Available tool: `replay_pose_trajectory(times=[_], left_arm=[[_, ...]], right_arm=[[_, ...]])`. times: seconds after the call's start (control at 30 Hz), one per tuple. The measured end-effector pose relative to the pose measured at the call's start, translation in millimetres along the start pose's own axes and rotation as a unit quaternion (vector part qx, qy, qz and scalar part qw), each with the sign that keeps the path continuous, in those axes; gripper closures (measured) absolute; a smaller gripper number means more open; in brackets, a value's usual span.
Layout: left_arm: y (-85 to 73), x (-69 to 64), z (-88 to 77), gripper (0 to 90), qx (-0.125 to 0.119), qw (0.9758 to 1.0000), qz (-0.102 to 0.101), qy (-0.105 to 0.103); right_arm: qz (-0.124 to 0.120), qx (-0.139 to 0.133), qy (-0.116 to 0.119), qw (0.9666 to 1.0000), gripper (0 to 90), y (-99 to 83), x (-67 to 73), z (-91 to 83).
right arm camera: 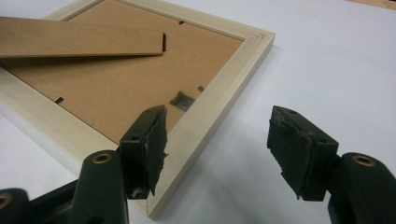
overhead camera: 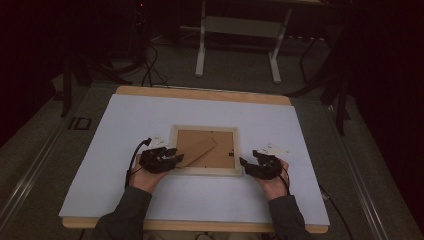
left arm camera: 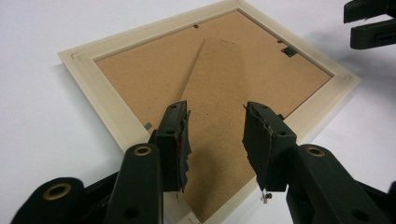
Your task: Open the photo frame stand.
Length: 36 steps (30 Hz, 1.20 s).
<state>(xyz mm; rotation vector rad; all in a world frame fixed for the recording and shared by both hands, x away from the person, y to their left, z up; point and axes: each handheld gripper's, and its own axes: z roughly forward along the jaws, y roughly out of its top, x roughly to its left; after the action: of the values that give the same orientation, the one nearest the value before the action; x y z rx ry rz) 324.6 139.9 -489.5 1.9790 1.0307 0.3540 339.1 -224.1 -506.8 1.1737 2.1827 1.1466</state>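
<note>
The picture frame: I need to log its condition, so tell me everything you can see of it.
The picture frame lies face down and flat on the white table, between the two grippers. Its border looks like pale wood with mitred corners; the back is brown fibreboard with small metal clips along the edge. A brown stand flap runs slantwise across the back, its free end lifted. The left gripper's open jaws straddle that flap.

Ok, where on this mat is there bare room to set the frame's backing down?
The white mat is bare beyond the picture frame, up to the far wooden edge, and along the near strip between the two sleeves. The outer side margins are free too. It is crowded at the frame's near corners, where the left gripper and right gripper sit, jaws open.
</note>
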Motion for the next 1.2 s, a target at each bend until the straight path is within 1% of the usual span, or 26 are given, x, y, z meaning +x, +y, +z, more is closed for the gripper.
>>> replay_pose_trajectory(times=[0.13,0.17,0.33,0.4,0.5,0.53,0.57,0.63,0.67,0.7,0.77,0.87,0.9,0.93,0.97,1.07,1.13,1.2], left_arm=[[-1.7,2.6,-1.2,62.4,0.0,1.0,-0.005,0.005],[-2.3,3.9,-1.8,63.6,0.001,1.0,-0.006,0.005],[-7.1,9.4,-5.4,71.1,0.006,0.9998,-0.009,0.013],[-9.6,12.2,-7.0,77.0,0.012,0.9997,-0.013,0.014],[-14.1,15.1,-10.4,86.5,0.019,0.9995,-0.017,0.021],[-15.4,16.5,-11.7,88.5,0.021,0.9993,-0.019,0.023],[-16.7,18.3,-12.9,89.2,0.023,0.9992,-0.025,0.023],[-19.2,21.3,-15.7,89.2,0.023,0.9988,-0.036,0.025],[-19.2,21.3,-15.7,88.4,0.023,0.9988,-0.036,0.025],[-20.8,23.0,-17.2,88.4,0.024,0.9984,-0.042,0.028],[-22.8,24.5,-19.3,82.8,0.025,0.998,-0.048,0.034],[-24.8,25.2,-19.7,77.6,0.03,0.9976,-0.048,0.039],[-26.6,26.6,-18.2,77.6,0.04,0.997,-0.049,0.043],[-27.3,27.4,-16.9,75.8,0.045,0.9968,-0.053,0.041],[-28.1,28.2,-15.2,75.3,0.049,0.9964,-0.054,0.042],[-29.9,30.5,-10.6,74.9,0.058,0.9957,-0.062,0.037],[-28.7,31.1,-11.5,73.6,0.054,0.9959,-0.063,0.034],[-25.6,31.7,-14.7,71.3,0.043,0.9964,-0.065,0.035]], right_arm=[[-0.001,0.0,0.0,1.0,36.6,-0.3,0.5,0.3],[-0.001,-0.001,0.0,1.0,36.6,-0.2,0.7,0.4],[-0.001,0.0,0.0,1.0,36.6,-0.5,0.4,0.4],[0.0,-0.001,0.0,1.0,36.6,-0.7,-0.1,-0.2],[0.002,-0.004,-0.001,1.0,36.6,-0.6,-0.7,-1.2],[0.002,-0.004,-0.002,1.0,36.6,-0.3,-1.0,-1.6],[0.003,-0.006,-0.002,1.0,36.6,-0.1,-1.0,-1.9],[0.003,-0.006,-0.002,1.0,36.6,0.0,-1.0,-2.3],[0.003,-0.006,-0.002,1.0,36.6,0.0,-1.0,-2.3],[0.003,-0.006,-0.002,1.0,36.6,0.0,-1.0,-2.4],[0.003,-0.006,-0.003,1.0,36.6,-0.1,-1.0,-2.5],[0.003,-0.006,-0.003,1.0,36.6,-0.1,-0.9,-2.5],[0.003,-0.006,-0.002,1.0,36.6,-0.2,-0.8,-2.5],[0.002,-0.005,-0.002,1.0,36.6,-0.2,-0.6,-2.3],[0.001,-0.006,-0.002,1.0,36.6,-0.2,-0.4,-2.2],[0.001,-0.006,-0.002,1.0,36.6,-0.3,0.0,-2.2],[0.002,-0.007,-0.002,1.0,36.6,-0.4,-0.3,-2.3],[0.002,-0.006,-0.002,1.0,36.6,-0.6,-0.7,-2.3]])
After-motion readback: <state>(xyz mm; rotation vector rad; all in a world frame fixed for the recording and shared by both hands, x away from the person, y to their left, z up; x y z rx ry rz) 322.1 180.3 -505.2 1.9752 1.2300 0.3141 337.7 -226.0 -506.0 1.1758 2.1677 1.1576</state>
